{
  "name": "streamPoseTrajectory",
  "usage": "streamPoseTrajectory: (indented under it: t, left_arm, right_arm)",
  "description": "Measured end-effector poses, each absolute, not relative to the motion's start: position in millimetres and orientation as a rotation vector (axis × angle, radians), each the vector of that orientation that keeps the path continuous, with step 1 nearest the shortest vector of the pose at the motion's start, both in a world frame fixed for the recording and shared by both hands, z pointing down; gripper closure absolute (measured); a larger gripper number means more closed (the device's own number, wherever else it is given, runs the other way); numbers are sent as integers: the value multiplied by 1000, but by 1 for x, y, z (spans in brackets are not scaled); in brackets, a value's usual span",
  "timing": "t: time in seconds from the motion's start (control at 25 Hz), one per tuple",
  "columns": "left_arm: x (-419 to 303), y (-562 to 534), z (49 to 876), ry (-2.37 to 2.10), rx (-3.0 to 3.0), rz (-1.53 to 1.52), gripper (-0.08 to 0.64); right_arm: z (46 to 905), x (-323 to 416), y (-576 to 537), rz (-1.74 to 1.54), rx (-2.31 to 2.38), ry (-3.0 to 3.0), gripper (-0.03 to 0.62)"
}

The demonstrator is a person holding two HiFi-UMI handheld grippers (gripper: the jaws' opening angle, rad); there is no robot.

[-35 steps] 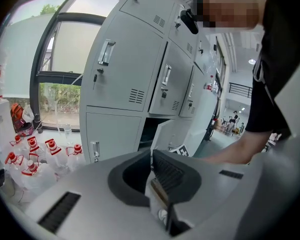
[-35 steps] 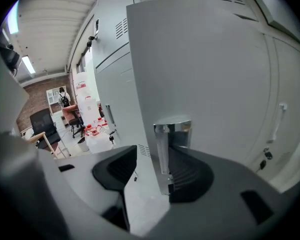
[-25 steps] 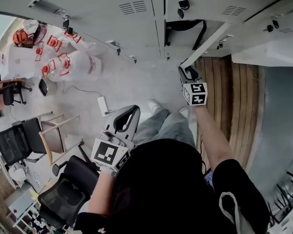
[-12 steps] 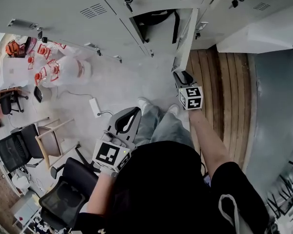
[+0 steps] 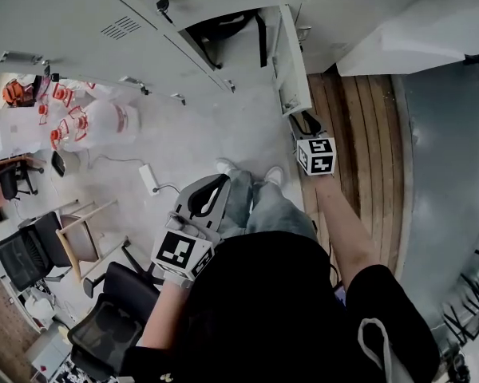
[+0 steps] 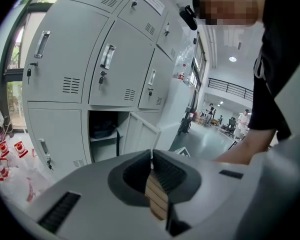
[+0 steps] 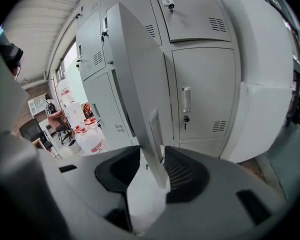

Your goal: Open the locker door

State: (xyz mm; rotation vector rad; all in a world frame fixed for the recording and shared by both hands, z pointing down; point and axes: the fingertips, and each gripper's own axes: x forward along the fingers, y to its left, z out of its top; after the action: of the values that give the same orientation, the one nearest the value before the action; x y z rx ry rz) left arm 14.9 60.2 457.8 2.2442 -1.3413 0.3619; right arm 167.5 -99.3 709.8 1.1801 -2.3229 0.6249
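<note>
The left gripper [image 5: 216, 183] hangs low at the left, over the floor and well apart from the lockers; in its own view the jaws meet with nothing between them, so it is idle. Right of it the locker [image 5: 223, 34] is open, a dark bag [image 6: 102, 129] on its shelf. The door [image 5: 287, 66] hangs from the right side of that opening and juts out of the row towards the person, roughly square to the locker fronts, its free edge upright. That edge lies straight ahead of the right gripper [image 5: 304, 120], between its jaws; the right gripper view shows a pad on each face of the sheet, near the handle [image 7: 155, 129], closed on it as far as its thickness allows. The right hand is thus by far the nearer, and the only one on the door. I judge the door about half open; what remains is a swing about the upright hinge line, away from the opening; the grip must follow that arc, or the thin edge may slip from the pads.
</note>
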Motion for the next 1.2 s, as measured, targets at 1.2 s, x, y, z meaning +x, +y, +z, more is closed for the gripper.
streamPoseTrajectory:
  t: [1.2]
  left_arm:
    - [27, 21, 434, -1105, 2469, 319, 531]
  right_arm:
    - [568, 186, -40, 532, 1247, -2371, 514]
